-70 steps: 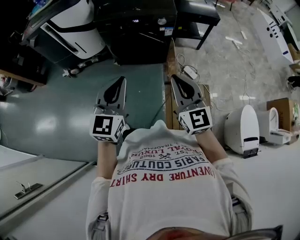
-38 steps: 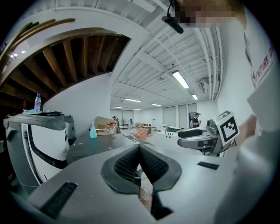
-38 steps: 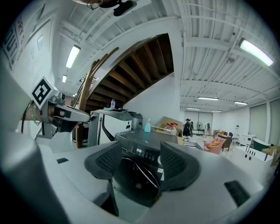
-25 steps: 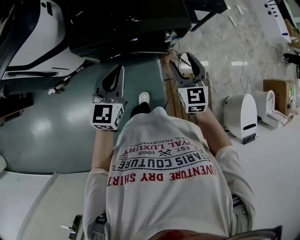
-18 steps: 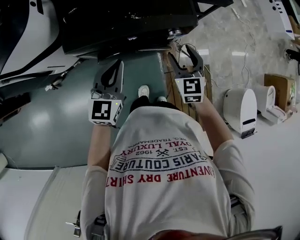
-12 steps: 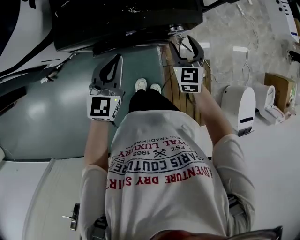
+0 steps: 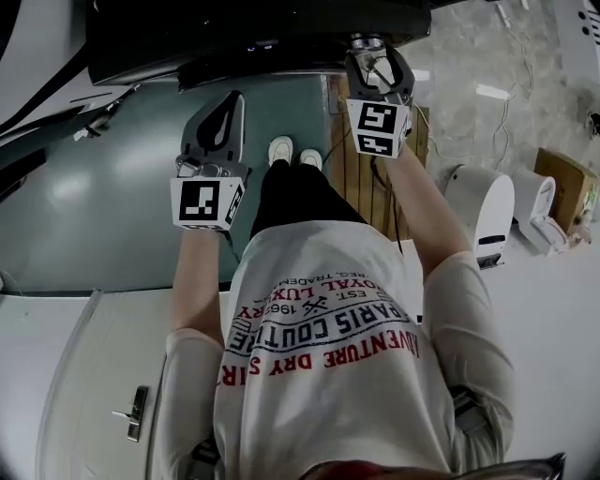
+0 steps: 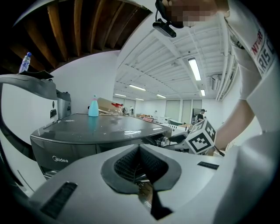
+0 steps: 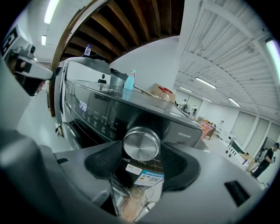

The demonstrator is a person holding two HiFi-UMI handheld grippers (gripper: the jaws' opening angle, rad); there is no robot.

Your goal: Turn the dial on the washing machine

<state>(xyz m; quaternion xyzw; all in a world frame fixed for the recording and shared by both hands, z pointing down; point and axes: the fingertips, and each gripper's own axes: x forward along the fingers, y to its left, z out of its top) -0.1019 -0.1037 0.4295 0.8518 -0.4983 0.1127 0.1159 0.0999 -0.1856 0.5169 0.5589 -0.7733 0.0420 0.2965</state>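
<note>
The dark grey washing machine (image 7: 253, 28) fills the top of the head view. Its round silver dial (image 7: 367, 41) sits at the right end of the control panel. My right gripper (image 7: 375, 58) is open, with the dial (image 9: 141, 144) in the gap between its jaws. The ribbed pads (image 9: 179, 159) stand just beside the dial's rim, and I see no squeeze on it. My left gripper (image 7: 233, 97) hangs left of it, in front of the washer, shut with nothing in it (image 8: 139, 148). The washer's front (image 8: 65, 146) shows beyond it.
A blue spray bottle (image 9: 129, 80) stands on the washer's lid, and a lit display (image 9: 83, 106) is left of the dial. On the floor lie wooden planks (image 7: 361, 164); a white appliance (image 7: 492, 211) and a cardboard box (image 7: 562, 183) stand to the right. My shoes (image 7: 292, 152) are near the washer.
The person has stepped up to the washer. The right gripper, open since a second ago, moved forward until the dial lies between its jaws. The left gripper stayed shut.
</note>
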